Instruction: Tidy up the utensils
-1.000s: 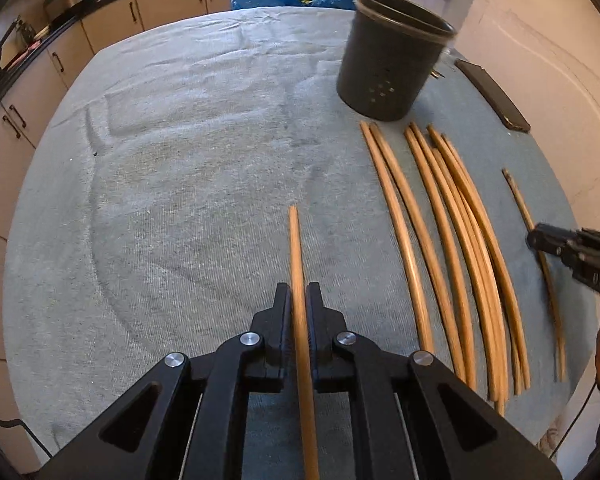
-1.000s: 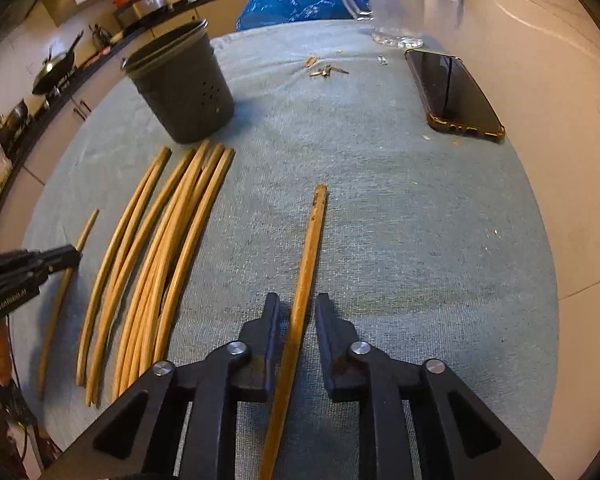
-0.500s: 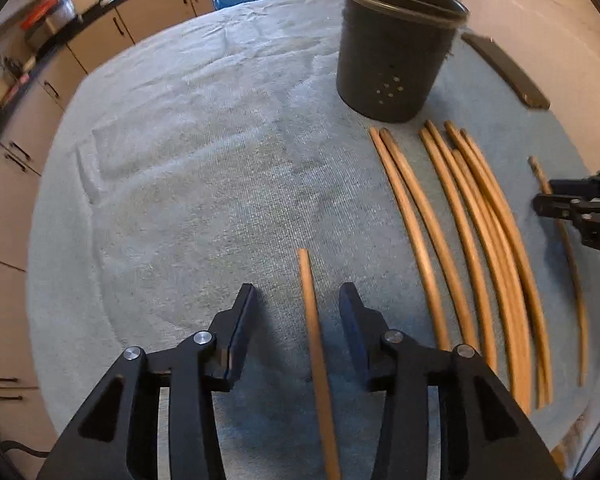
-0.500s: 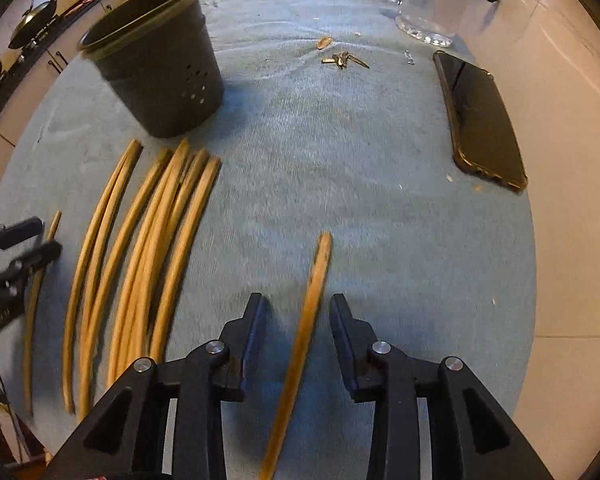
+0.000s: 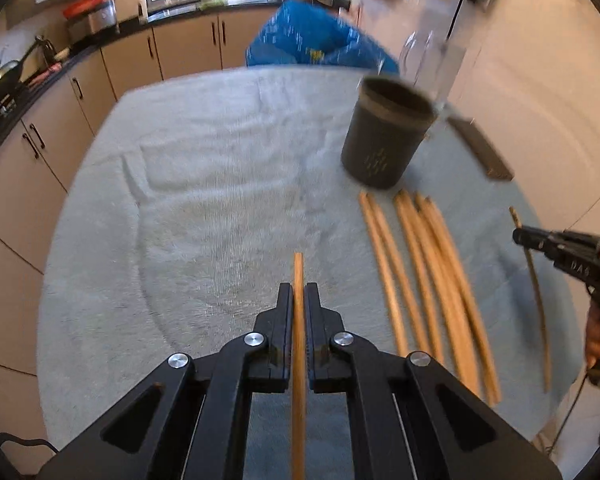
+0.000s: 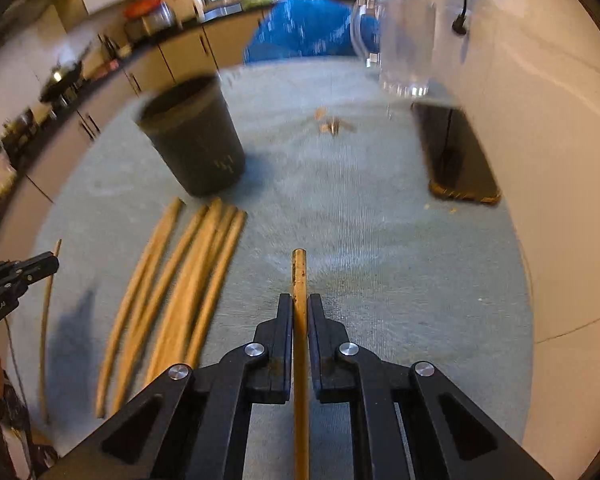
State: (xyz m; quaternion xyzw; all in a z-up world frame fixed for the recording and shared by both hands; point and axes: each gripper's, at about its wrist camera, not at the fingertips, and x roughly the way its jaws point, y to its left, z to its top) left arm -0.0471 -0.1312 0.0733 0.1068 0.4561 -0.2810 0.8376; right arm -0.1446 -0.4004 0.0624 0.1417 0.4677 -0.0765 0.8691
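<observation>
My left gripper (image 5: 298,294) is shut on a wooden chopstick (image 5: 298,276) that runs forward between its fingers, lifted above the towel. My right gripper (image 6: 300,304) is shut on another wooden chopstick (image 6: 299,276), also lifted. Several chopsticks (image 5: 420,276) lie side by side on the towel between the grippers, also in the right wrist view (image 6: 180,280). A dark grey utensil holder (image 5: 384,136) stands upright beyond them, also in the right wrist view (image 6: 192,144). Each gripper shows in the other's view, the right (image 5: 518,236) and the left (image 6: 54,262).
A grey-blue towel (image 5: 204,200) covers the table. A phone (image 6: 456,152) lies at the right by the wall, a clear glass jug (image 6: 404,40) behind it, keys (image 6: 334,124) in the middle. A thin stick (image 5: 534,280) lies apart. Kitchen cabinets (image 5: 40,140) stand left.
Half a second ago both grippers were open around their chopsticks on the towel. Now both are shut on them and raised, with the views tilted up toward the holder.
</observation>
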